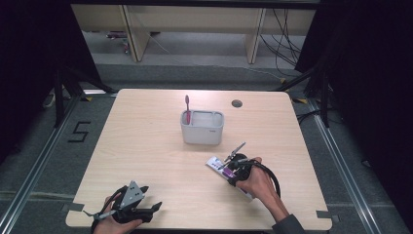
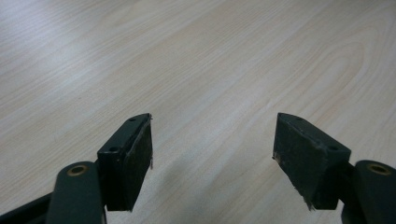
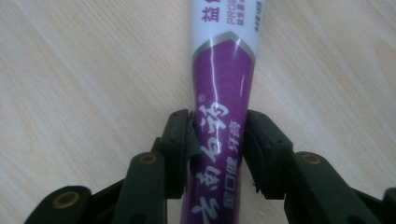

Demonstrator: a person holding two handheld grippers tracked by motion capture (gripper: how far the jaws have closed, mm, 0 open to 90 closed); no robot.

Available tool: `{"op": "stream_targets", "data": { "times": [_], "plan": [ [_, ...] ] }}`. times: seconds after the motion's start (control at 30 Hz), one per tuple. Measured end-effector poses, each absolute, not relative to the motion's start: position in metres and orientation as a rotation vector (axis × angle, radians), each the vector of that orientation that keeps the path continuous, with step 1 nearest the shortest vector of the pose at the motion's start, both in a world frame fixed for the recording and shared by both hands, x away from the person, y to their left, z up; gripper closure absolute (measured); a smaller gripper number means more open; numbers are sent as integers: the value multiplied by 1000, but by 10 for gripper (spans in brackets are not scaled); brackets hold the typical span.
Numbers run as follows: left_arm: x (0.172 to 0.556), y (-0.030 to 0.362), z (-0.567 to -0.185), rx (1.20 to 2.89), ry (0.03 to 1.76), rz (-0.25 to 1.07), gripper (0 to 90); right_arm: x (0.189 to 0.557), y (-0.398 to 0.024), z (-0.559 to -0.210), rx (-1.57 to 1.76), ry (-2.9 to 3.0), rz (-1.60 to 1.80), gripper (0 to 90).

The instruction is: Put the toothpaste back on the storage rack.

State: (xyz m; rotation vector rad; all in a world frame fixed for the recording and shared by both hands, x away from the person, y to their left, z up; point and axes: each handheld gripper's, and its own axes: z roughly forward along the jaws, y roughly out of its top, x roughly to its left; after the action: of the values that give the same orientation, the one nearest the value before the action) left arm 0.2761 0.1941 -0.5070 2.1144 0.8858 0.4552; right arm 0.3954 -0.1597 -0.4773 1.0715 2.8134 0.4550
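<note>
A purple and white toothpaste tube (image 1: 217, 166) lies on the wooden table (image 1: 146, 146) at the front right. My right gripper (image 1: 234, 169) sits over it, and in the right gripper view the jaws press both sides of the toothpaste tube (image 3: 220, 98); right gripper (image 3: 218, 144) is shut on it. A white holder (image 1: 202, 127) stands mid-table with a pink toothbrush (image 1: 187, 108) upright in its left end. My left gripper (image 1: 157, 206) rests near the front left edge, and the left gripper (image 2: 212, 144) stands open over bare wood.
A round cable hole (image 1: 236, 103) sits in the table's far right. Beyond the far edge are bench legs and cables on the floor. Bare wood lies between the holder and my left gripper.
</note>
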Motion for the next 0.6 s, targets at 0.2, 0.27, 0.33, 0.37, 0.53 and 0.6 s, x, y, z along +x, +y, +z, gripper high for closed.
{"op": "stream_targets", "data": {
  "times": [0.2, 0.27, 0.33, 0.37, 0.53, 0.6],
  "plan": [
    [276, 193, -508, 2110, 882, 454, 279, 399, -157, -478, 1070, 2841, 408, 649],
    [277, 195, -507, 2129, 876, 467, 279, 401, -155, -477, 1044, 2856, 381, 652],
    [276, 194, -507, 2115, 886, 455, 279, 404, -154, -477, 1019, 2874, 357, 654],
    [276, 194, -507, 2114, 886, 454, 279, 404, -153, -477, 1023, 2876, 351, 655],
    [276, 193, -507, 2115, 886, 452, 279, 405, -152, -477, 1034, 2887, 334, 661],
    [277, 194, -508, 2116, 877, 467, 280, 407, -152, -477, 1000, 2898, 326, 670]
  ]
}}
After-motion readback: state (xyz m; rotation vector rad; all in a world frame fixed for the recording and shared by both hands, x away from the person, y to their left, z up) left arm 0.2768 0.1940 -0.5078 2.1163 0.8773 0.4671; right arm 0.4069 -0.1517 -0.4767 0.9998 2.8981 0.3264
